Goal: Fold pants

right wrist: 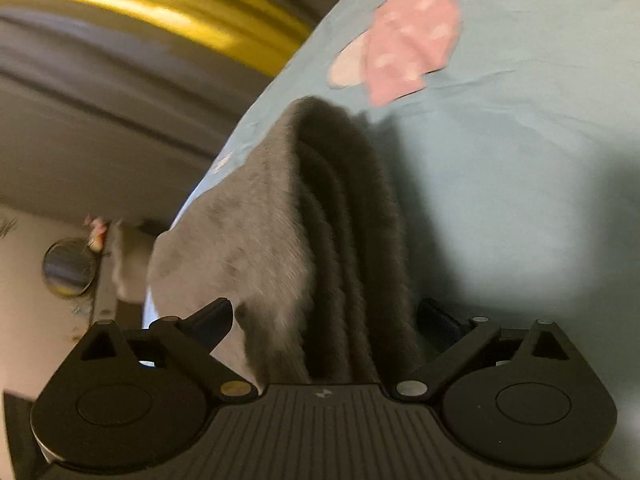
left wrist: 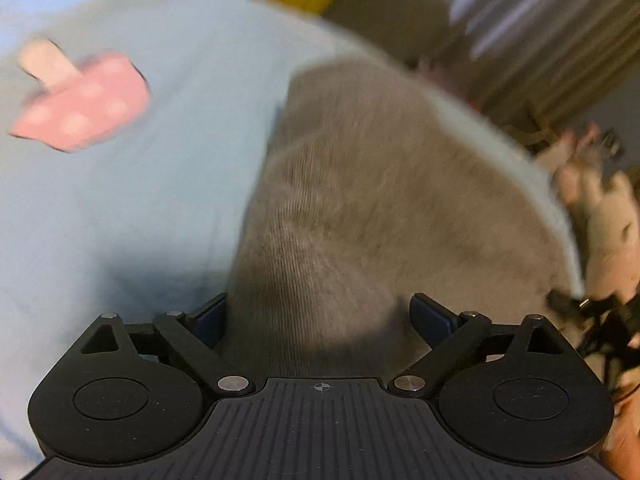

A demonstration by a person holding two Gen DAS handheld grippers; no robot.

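On smooth blue sheet (left wrist: 120, 208), ribbed grey pants (left wrist: 340, 200)

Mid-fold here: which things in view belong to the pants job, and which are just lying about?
Job:
- grey ribbed knit pants, between both grippers' open jaws
- left gripper
- right gripper
- light blue sheet, the work surface

Lying about:
- pink mushroom patch
- yellow band

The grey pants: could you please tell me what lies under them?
The pants lie on a light blue sheet with a pink mushroom print. Whatever they cover is hidden.
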